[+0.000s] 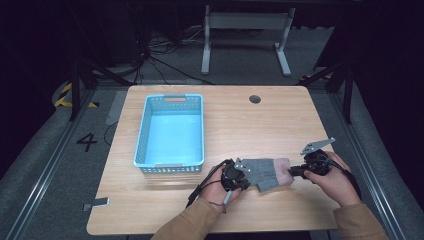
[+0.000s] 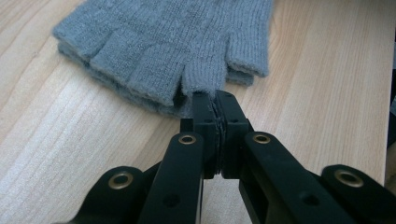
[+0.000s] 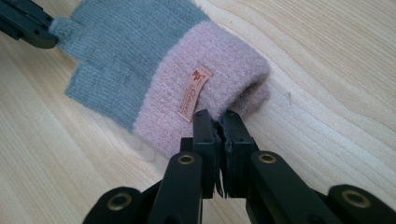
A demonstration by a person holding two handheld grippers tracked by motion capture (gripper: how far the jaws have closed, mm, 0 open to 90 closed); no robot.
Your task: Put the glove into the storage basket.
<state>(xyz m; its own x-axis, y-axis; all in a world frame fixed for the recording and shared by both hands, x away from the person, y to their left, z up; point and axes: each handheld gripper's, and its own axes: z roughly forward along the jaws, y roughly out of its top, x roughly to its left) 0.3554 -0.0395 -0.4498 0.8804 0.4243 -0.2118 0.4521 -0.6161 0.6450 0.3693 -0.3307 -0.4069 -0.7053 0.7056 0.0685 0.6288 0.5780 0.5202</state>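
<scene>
Two tools grip one fingerless glove (image 1: 270,172), which lies flat on the wooden surface (image 1: 240,125) near its front edge, right of the blue basket (image 1: 171,131). Left tool (image 2: 215,100): jaws pinched together on a grey finger stub of the glove, seen close in the left gripper view. Right tool (image 3: 217,119): jaws nearly together, clamped on the rim of the pink cuff (image 3: 210,88), just beside the small orange label (image 3: 194,91). Glove body is grey knit; cuff end points toward the right hand (image 1: 335,180). Left hand (image 1: 220,187) sits at the finger end. Basket stands apart from the glove.
</scene>
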